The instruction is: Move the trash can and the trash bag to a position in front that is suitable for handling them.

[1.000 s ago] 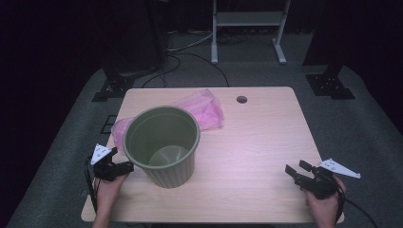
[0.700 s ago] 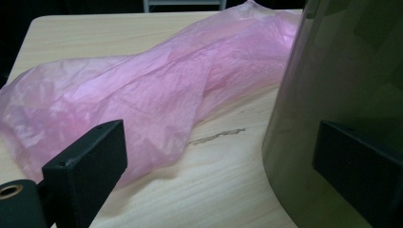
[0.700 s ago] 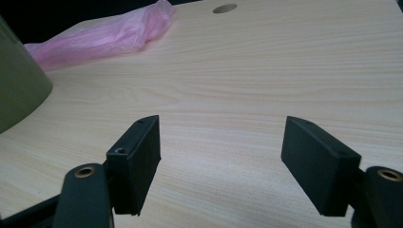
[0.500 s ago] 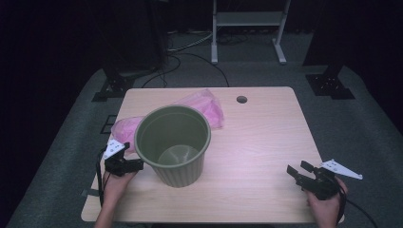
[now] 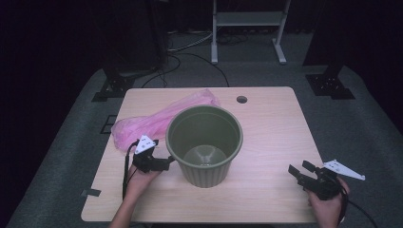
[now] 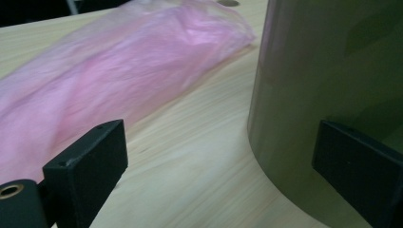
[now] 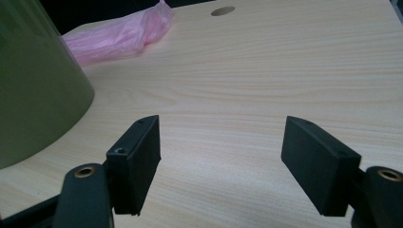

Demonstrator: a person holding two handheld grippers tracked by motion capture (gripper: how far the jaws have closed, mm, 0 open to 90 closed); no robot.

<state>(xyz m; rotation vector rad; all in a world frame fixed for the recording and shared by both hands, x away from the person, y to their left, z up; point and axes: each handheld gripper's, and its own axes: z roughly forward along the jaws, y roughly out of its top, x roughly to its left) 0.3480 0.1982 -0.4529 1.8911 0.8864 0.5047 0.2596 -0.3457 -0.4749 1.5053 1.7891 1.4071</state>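
With your left gripper (image 5: pixel 167 163) spread wide against the left wall of the green bin (image 5: pixel 204 142), just in front of the pink bag (image 5: pixel 161 118), push low and steadily so the bin slides without tipping, right gripper (image 5: pixel 298 171) idling open.

No readable text, labels or numbers anywhere.

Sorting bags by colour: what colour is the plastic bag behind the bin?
Pink, translucent; the bag shows best in the left gripper view.
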